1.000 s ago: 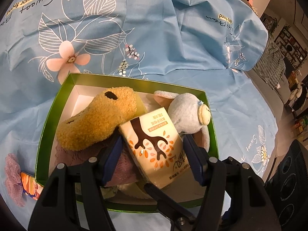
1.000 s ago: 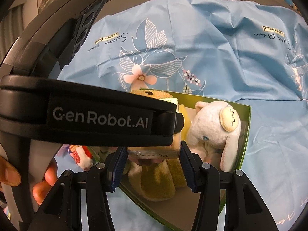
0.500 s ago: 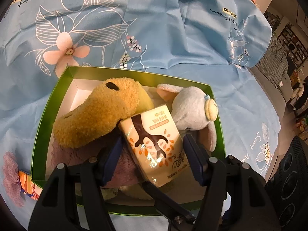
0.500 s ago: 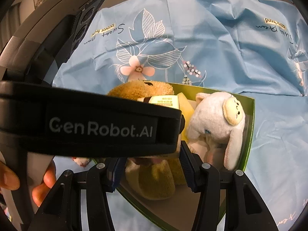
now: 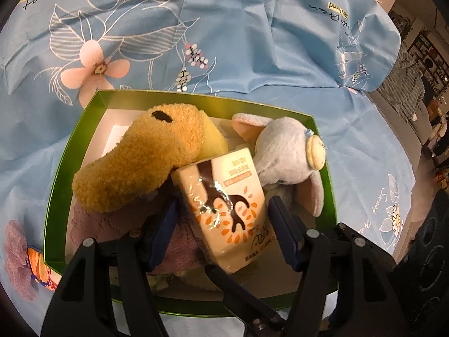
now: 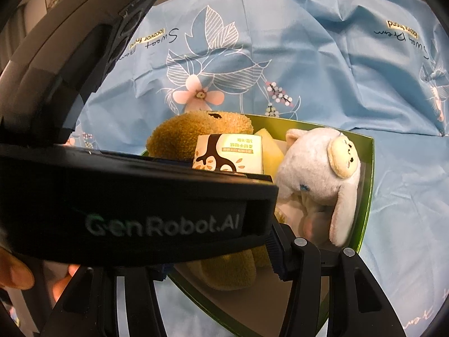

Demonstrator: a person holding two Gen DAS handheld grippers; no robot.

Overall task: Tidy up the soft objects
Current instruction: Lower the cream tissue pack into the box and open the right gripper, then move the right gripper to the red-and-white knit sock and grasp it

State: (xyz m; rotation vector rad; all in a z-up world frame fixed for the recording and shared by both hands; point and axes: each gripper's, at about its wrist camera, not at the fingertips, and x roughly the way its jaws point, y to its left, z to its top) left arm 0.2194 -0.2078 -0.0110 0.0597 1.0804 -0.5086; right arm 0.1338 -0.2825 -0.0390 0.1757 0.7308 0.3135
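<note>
The left tool point(image 5: 224, 224) is opening and letting go of the tissue pack point(image 5: 224, 210); its sides no longer squeeze it. The pack now lies in the green box point(image 5: 67, 168), between the yellow plush point(image 5: 140, 160) and the grey elephant point(image 5: 283, 151). That one looks put away. The right tool point(image 6: 221, 255) sits half wide, empty as far as I can see.

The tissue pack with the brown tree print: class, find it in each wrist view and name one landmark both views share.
Left wrist: tissue pack low centre, between the opening jaws.
Right wrist: tissue pack centre, partly hidden behind the black strap.
Shared landmark: grey plush elephant just right of it.
</note>
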